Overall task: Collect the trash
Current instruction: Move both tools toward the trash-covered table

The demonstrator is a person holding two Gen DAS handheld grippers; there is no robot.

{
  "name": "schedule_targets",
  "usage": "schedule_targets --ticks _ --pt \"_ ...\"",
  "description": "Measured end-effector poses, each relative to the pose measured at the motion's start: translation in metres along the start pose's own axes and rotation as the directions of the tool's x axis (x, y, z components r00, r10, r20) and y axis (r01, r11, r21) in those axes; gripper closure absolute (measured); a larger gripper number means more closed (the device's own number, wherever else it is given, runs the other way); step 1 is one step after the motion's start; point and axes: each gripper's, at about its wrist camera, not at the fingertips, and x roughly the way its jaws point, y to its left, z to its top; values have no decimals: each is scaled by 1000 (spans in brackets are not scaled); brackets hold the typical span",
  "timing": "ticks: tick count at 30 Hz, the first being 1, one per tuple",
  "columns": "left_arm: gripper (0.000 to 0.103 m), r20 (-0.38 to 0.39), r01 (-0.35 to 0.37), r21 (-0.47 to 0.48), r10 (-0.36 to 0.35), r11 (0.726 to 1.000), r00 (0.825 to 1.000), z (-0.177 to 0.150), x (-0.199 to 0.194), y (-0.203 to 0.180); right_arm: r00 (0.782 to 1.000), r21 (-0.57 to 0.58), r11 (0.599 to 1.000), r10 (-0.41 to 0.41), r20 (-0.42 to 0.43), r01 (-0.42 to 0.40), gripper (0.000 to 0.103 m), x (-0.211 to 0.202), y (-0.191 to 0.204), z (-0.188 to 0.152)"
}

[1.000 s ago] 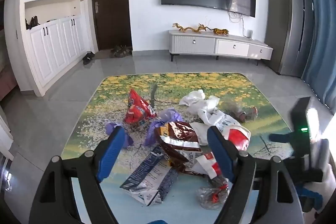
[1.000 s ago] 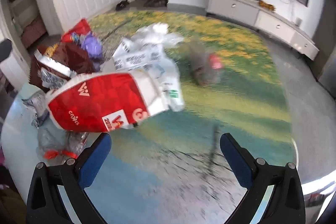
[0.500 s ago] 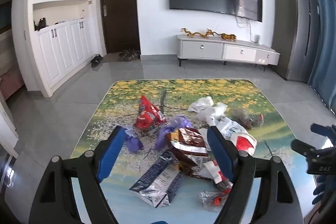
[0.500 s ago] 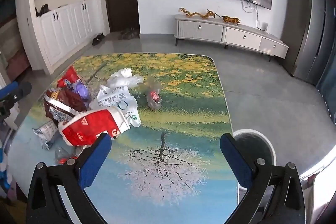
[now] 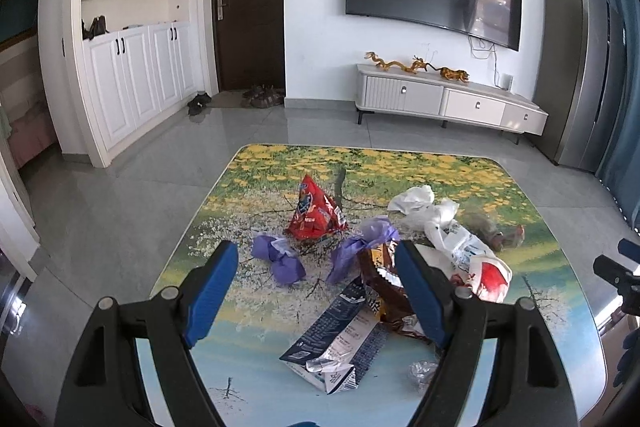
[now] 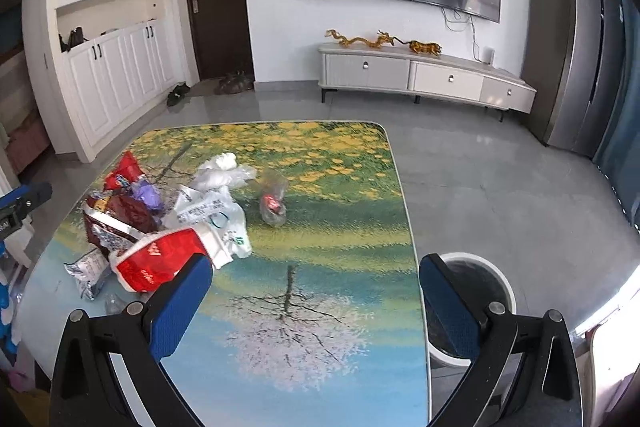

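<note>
Trash lies in a heap on the picture-printed table [image 5: 256,379]: a red snack bag [image 5: 314,213], two purple wrappers [image 5: 278,259], a brown foil bag [image 5: 378,277], a dark blue-and-white carton [image 5: 336,339], white plastic bags [image 5: 436,215] and a red-and-white bag [image 6: 160,259]. A crushed clear bottle [image 6: 274,201] lies apart. My left gripper [image 5: 316,299] is open and empty above the heap's near side. My right gripper [image 6: 316,307] is open and empty over the table's bare right part. A white bin [image 6: 480,287] stands on the floor beside the table.
The right gripper's tip shows at the right edge of the left wrist view [image 5: 620,275]. A TV cabinet [image 5: 448,103] stands by the far wall, white cupboards [image 5: 132,83] on the left, grey tiled floor [image 5: 100,227] around the table.
Both grippers have pulled back and risen from the heap, so the whole table and room now show. Both stay open and empty. The trash has not moved.
</note>
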Motion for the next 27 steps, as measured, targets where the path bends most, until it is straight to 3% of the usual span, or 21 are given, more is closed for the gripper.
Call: schedule_targets --ticks 7,27 --pt "24 -4 -4 -10 3 1000 1000 4 13 4 999 21 1000 -17 -29 18 0 18 -11 -2" --pt "24 15 -3 75 2 997 1000 12 18 -22 999 -41 998 -39 13 40 0 25 1 13"
